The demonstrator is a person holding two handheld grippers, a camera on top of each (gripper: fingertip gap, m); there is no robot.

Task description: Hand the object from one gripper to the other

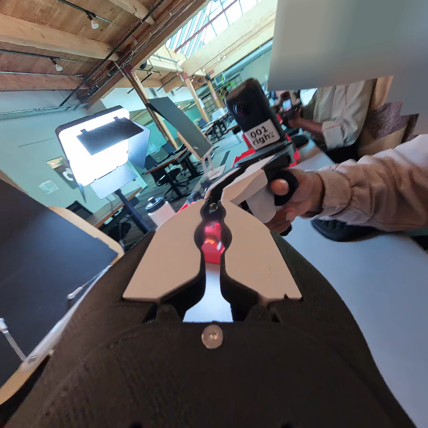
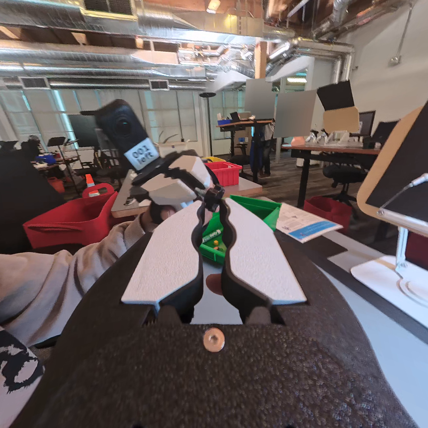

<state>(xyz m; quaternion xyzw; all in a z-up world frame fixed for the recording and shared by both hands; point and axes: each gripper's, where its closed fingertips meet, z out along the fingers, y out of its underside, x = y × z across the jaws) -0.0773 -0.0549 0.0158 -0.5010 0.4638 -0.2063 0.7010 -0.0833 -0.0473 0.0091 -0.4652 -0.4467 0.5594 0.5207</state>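
A small black star-shaped knob with a threaded metal screw (image 2: pixel 209 196) sits in mid-air at the meeting point of both grippers. The right gripper (image 2: pixel 212 203), white-faced with black wavy inner edges, pinches the knob head at its fingertips, while the left gripper (image 1: pixel 212 206) closes on the screw end. Below lie a green plastic tray (image 2: pixel 254 208) and grey tabletop (image 2: pixel 382 335).

Knob screw (image 2: pixel 212 198) threads hidden between blurred left tongs (image 2: pixel 196 187), grip unclear.
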